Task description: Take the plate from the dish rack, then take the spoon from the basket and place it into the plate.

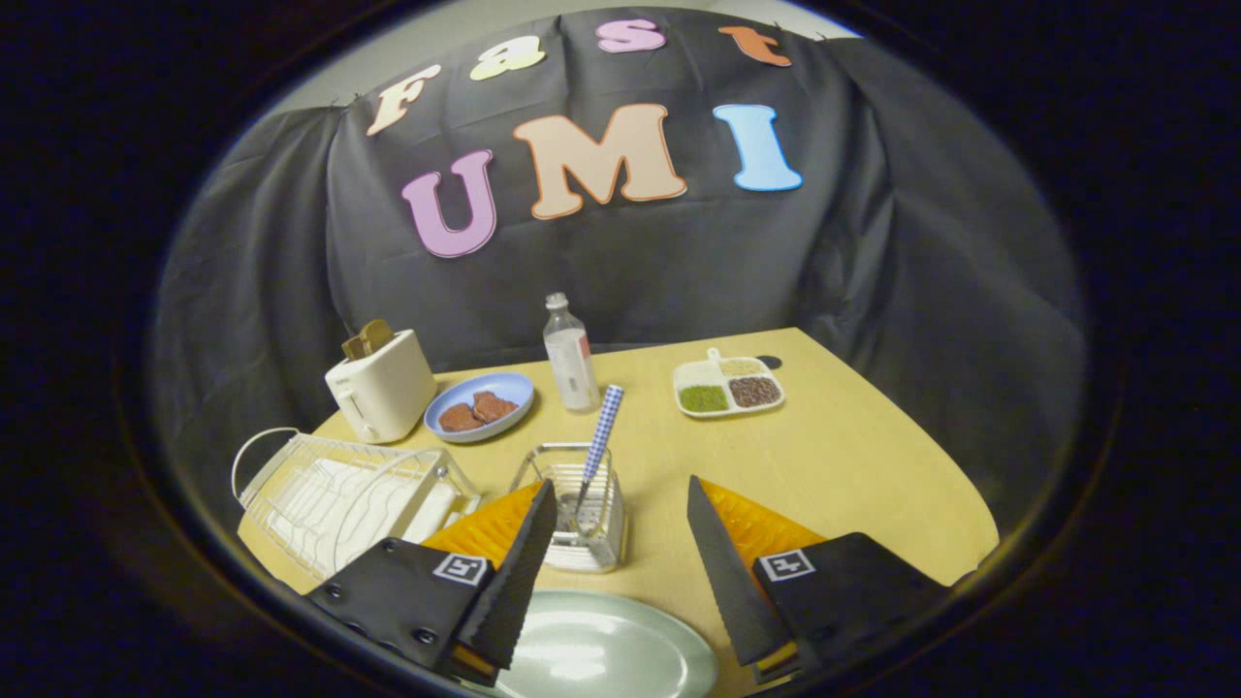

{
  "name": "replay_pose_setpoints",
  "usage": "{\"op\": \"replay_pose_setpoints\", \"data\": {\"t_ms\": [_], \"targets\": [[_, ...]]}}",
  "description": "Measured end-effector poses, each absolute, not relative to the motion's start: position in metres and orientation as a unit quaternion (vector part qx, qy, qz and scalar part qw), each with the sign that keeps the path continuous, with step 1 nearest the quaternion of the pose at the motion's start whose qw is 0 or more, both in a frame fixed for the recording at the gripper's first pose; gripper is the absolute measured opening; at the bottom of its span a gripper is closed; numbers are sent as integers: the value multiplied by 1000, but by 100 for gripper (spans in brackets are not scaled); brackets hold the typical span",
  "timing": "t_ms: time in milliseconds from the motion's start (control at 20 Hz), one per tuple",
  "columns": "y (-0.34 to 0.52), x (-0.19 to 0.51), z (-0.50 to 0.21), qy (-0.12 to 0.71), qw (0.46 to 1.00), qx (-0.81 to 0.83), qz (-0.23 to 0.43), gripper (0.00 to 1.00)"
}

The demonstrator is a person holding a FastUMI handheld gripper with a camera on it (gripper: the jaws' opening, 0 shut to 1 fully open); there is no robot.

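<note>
Between jaws: plate (601, 654) on surface (853, 456), empty
Jaws (620, 528): spread wide, holding nothing
Basket (579, 519): just ahead, spoon (596, 451) upright, perhaps leaning
Rack (339, 494): left

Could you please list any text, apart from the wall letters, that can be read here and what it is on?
On the bottle: label too blurred to read.
On the toaster: small front mark, too small to read.
On the open gripper, just short of the basket: square markers, no words.

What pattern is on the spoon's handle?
Blue-and-white checks on the spoon handle, clear in the gripper view; open gripper sits just before it.
</note>
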State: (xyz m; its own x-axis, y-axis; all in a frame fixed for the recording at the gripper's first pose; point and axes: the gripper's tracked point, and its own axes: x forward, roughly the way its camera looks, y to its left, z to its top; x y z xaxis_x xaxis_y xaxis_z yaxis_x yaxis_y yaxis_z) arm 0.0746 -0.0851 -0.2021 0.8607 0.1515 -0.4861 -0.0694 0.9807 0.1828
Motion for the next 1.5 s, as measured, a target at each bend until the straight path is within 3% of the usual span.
{"op": "replay_pose_setpoints", "data": {"t_ms": [350, 650, 1000, 1300, 1500], "targets": [[-69, 157, -235, 285, 951, 115, 41, 10], [-67, 176, -254, 312, 937, 155, 20, 9], [-60, 152, -173, 243, 963, 109, 36, 7], [-78, 113, -95, 176, 980, 95, -2, 7], [-88, 66, -89, 178, 979, 92, -31, 7]]}}
